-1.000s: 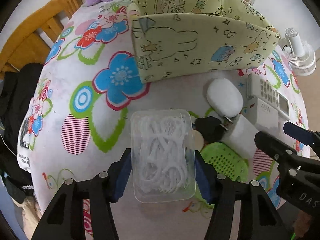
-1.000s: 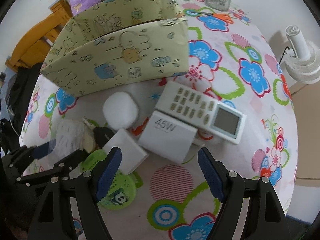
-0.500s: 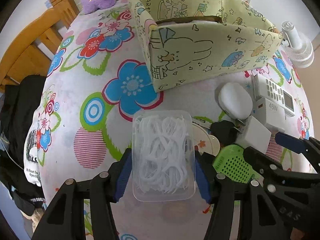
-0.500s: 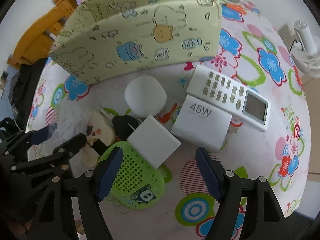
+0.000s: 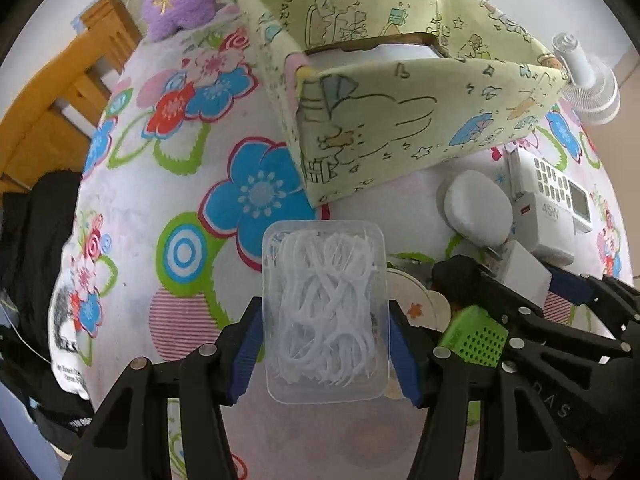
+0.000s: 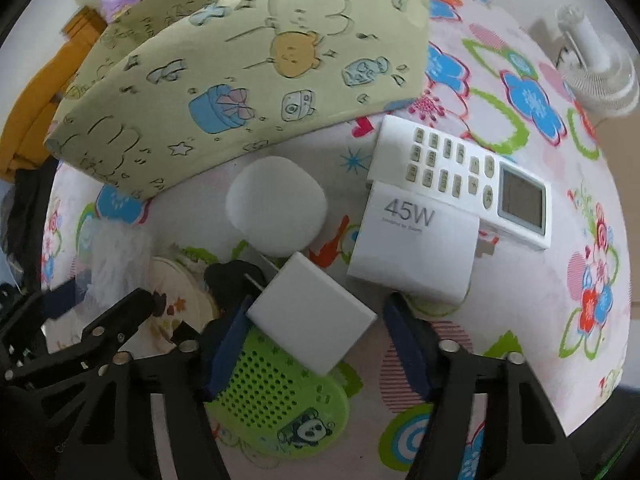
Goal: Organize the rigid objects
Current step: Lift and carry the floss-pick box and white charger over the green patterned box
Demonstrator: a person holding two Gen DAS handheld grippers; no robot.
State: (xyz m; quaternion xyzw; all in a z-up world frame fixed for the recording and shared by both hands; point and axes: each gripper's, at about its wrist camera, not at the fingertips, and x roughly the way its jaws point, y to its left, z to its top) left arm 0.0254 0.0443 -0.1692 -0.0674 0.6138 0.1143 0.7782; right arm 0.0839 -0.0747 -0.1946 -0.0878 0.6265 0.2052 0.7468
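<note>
Two claws work side by side over the flower-print worktop. The left claw is clamped on a clear rectangular plastic box of white floss picks, its blue pads pressing the box's two long sides, so the box's long axis runs straight ahead along the fingers, toward the pale green cartoon-print storage box that stands open-topped beyond it. That storage box lies ahead and a little to the right of the held box.

The right claw is closing, with a small white square charger block between its blue pads. The block sits turned like a diamond to the claw: its corners, not its flat faces, point at the pads. The left pad looks to be touching or just beside the block's left corner, while the right pad stands apart from the right corner, so I judge the grip not yet made. Metal prongs stick out from the block's upper-left edge toward a black object beside it. The block lies partly on top of a green perforated oval piece with a panda print.

Just beyond are a white 45W charger, a white remote control with a grey screen and a white rounded case, all near the storage box's front wall. As the block sits cornerwise, closing on it may twist it unless the wrist rolls to meet its flat sides.
</note>
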